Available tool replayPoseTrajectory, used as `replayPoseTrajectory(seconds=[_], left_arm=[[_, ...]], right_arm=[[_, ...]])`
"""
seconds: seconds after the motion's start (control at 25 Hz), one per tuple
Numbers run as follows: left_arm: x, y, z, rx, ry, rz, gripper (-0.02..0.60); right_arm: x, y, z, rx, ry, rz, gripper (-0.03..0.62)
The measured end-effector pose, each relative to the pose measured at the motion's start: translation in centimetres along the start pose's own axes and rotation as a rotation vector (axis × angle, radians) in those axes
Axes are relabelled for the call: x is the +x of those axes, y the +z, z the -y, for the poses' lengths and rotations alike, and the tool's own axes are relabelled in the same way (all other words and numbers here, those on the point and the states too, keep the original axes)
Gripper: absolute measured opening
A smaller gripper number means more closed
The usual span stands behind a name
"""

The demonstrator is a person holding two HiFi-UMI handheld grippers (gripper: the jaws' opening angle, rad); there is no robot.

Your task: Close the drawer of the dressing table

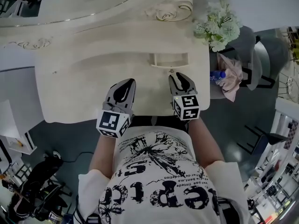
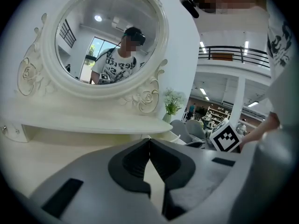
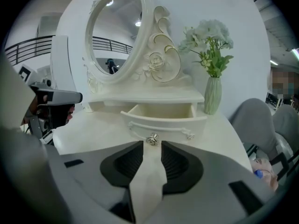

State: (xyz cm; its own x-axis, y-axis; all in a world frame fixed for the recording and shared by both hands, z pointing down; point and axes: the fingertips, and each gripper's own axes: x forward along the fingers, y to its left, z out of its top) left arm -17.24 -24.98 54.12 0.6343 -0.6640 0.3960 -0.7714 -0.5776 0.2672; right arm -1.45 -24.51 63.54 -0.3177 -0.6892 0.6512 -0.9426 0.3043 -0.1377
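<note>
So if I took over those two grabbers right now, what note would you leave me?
Left gripper: shut, empty, over the dressing table.
Right gripper: open, empty, tips just short of the knob on the drawer.
The drawer stands pulled out, below the mirror.
Done: nothing yet. Left to do: push the drawer fully in.
</note>
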Motion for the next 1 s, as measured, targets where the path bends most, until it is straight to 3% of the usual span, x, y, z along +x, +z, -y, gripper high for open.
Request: replayPoseTrajectory(seconds=[0.48,1.0], left_arm=[[-0.1,-0.2,-1.3,0.000,0.012,-0.014,0.020],[-0.4,0.6,-1.9,0.010,0.024,-0.008,0.020]], right_arm=[[2.1,0.2,0.5,0.185,-0.120,-0.028,0.129],[3.1,0.7,0.9,0.171,-0.134,-0.066,0.104]])
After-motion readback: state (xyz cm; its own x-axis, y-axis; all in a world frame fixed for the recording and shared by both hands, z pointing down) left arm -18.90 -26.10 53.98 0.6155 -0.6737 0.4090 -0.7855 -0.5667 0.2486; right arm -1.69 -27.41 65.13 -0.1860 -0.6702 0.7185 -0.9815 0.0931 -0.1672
